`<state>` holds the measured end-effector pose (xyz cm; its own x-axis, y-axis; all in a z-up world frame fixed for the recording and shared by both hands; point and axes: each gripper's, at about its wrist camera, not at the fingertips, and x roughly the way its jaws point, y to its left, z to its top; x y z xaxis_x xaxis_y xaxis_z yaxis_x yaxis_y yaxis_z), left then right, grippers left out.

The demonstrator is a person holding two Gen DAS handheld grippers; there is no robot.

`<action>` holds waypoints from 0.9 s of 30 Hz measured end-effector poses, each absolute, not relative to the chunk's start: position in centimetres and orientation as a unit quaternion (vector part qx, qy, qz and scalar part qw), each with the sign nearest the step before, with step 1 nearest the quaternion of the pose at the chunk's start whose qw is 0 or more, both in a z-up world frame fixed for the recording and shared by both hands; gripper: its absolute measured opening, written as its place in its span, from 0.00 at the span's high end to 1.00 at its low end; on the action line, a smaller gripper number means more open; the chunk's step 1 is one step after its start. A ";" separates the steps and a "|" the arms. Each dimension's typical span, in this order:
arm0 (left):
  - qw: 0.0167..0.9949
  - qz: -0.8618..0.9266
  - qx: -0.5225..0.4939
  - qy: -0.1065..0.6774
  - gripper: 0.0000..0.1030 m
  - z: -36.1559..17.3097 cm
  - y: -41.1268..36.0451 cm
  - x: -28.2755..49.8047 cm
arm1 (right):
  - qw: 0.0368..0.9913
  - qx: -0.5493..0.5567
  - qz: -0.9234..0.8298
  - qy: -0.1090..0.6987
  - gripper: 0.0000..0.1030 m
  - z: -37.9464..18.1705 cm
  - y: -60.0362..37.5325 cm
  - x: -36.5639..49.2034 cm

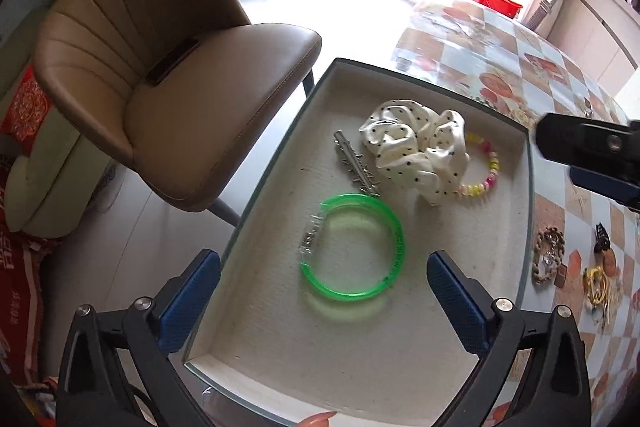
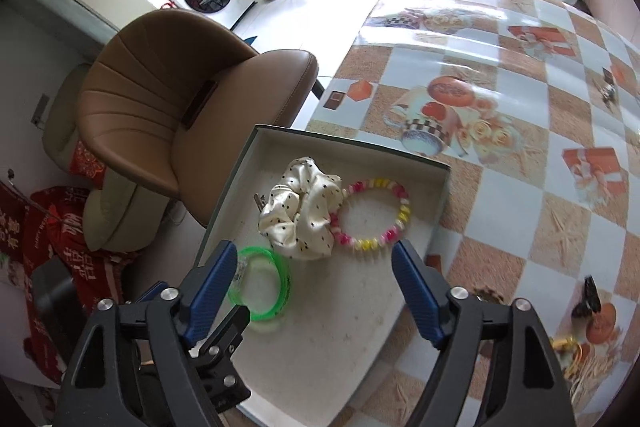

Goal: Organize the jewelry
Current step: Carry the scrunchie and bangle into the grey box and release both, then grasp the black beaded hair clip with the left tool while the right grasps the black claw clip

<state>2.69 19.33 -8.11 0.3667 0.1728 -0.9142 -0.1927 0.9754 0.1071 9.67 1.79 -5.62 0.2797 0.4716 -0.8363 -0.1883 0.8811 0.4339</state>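
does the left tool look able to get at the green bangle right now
Probably yes. The left tool is open with the green bangle lying flat just ahead in the tray, nothing over it; the hair clip lies just beyond.

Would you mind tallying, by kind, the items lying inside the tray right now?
Bracelets: 2, the green bangle and the pink and yellow bead bracelet
Scrunchies: 1, the white dotted scrunchie
Hair clips: 1, the silver hair clip
Total: 4 in the tray
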 end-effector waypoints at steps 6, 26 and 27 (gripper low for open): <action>0.826 0.086 0.005 0.556 0.00 -7.5 17.1 2.5 | 0.793 0.150 0.179 0.562 0.15 -5.3 -2.3 8.1; 0.822 -0.044 0.047 0.565 0.00 -6.3 6.2 1.0 | 0.798 0.188 0.024 0.572 0.14 -7.6 -19.1 1.6; 0.822 -0.050 0.050 0.565 0.00 -6.4 5.6 0.7 | 0.798 0.186 0.022 0.573 0.14 -7.8 -19.6 1.5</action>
